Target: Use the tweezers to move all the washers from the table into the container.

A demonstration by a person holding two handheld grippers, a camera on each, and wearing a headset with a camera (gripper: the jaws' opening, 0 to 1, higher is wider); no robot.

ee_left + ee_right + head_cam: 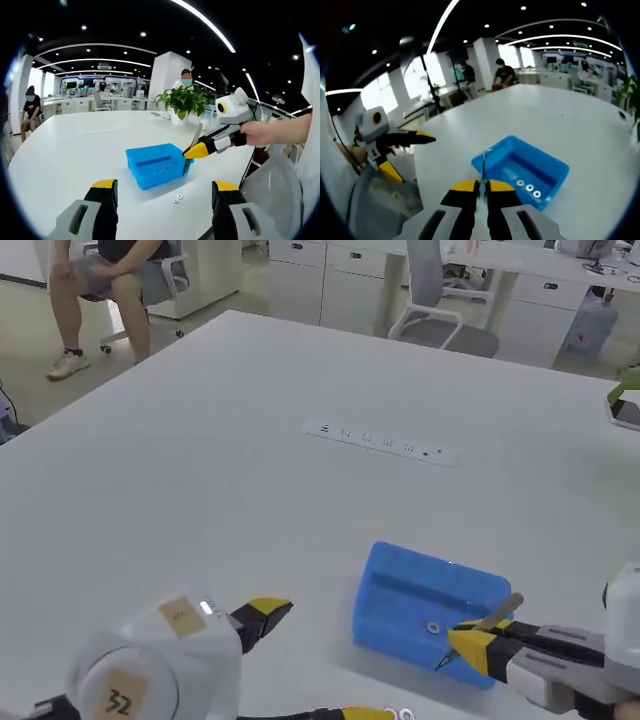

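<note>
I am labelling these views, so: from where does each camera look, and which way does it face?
Head view: on the headset, looking down at the white table; the left gripper and right gripper show.
Left gripper view: along its open jaws, facing the blue plastic container; a hand shows.
Right gripper view: along jaws shut on thin metal tweezers, facing the container.
All three share the container.

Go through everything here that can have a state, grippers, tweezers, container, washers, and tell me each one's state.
Left gripper: open, empty.
Right gripper: shut on the tweezers.
Thin metal tweezers: gripped, tips by the container's rim.
Blue plastic open-top container: upright, three washers inside.
Three small metal washers in the container: lying flat on its floor.
Two small metal washers on the white table: loose, not yet moved.
</note>
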